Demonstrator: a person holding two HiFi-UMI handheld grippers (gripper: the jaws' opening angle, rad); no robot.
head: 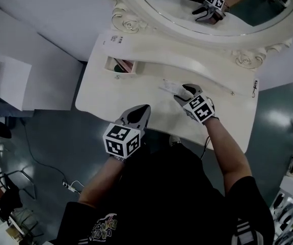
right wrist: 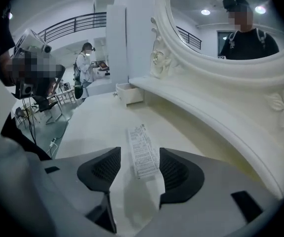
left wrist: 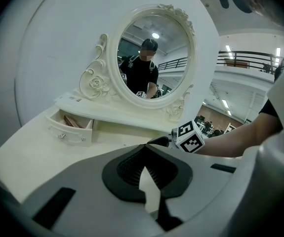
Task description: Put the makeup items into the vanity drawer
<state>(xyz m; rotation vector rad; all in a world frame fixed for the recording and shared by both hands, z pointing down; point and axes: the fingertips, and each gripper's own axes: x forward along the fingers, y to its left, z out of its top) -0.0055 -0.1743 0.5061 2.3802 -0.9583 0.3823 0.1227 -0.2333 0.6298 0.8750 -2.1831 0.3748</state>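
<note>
Vanity top [head: 136, 93], open drawer [head: 120, 73], mirror [head: 187, 9]

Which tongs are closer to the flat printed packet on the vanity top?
Right: the right tongs stand open around the packet; the left tongs sit apart at the vanity edge.

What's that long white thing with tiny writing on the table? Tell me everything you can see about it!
The slim box is long, flat and white, maybe cardboard. It has rows of tiny dark print on top, too small to read. It lies flat on the white vanity top, out in front of the mirror. The right gripper has its open jaws on either side of the box's near end, not squeezing it.
</note>
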